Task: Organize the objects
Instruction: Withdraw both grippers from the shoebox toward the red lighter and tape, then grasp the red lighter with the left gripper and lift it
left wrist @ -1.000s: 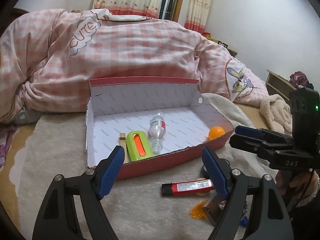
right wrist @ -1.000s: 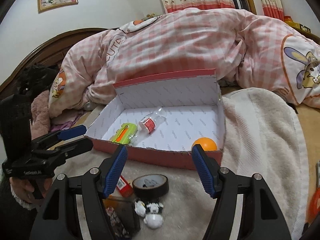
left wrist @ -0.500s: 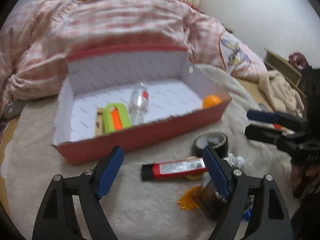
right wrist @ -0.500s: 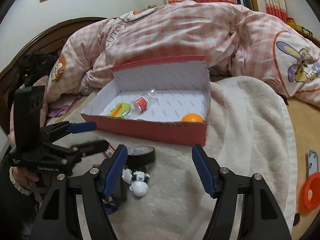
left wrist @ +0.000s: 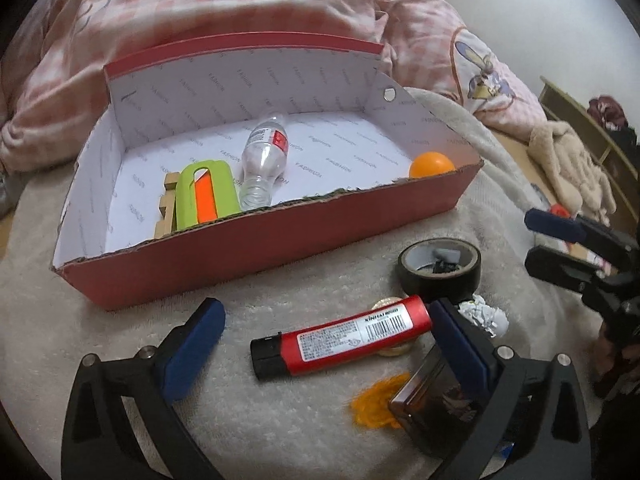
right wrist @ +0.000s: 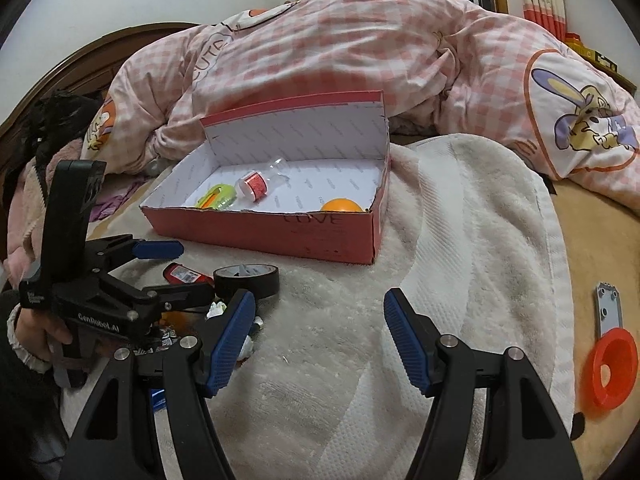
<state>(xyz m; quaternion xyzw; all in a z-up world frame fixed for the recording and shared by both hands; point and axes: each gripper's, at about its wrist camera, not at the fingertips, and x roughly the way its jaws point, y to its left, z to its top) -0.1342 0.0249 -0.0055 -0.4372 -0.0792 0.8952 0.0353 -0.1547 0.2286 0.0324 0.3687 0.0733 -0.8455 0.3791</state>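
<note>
1. Between the spread blue pads of the left gripper (left wrist: pixel 322 332), at about 6 o'clock in the left wrist view, lies the red cylindrical lighter with a black cap and white printed label (left wrist: pixel 340 338), flat on the cream fleece blanket (left wrist: pixel 280 412). Its jaws stand wide apart and hold nothing.

2. At 12 o'clock from the lighter sits the open red cardboard shoebox with a white printed lining (left wrist: pixel 256 248), already holding a clear plastic water bottle (left wrist: pixel 264 168), a lime-green case with an orange insert (left wrist: pixel 206 192) and an orange ball (left wrist: pixel 432 165).

3. Just beyond the lighter, at about 2 o'clock, is a black roll of tape (left wrist: pixel 440 268); a crumpled white paper wad (left wrist: pixel 484 316) and a dark brown translucent box (left wrist: pixel 432 408) crowd its right end.

4. The right gripper (right wrist: pixel 320 336) is also spread and empty, over bare blanket, well apart from the clutter.

5. Handling, as I judge it: the lighter looks light, rigid and smooth, so it may roll or slip. Pinching across the middle of the labelled barrel, pads square to its long axis, should seat best; the capped end offers less to hold.

6. The brown box touching the right pad could get nudged as the jaws close.
</note>
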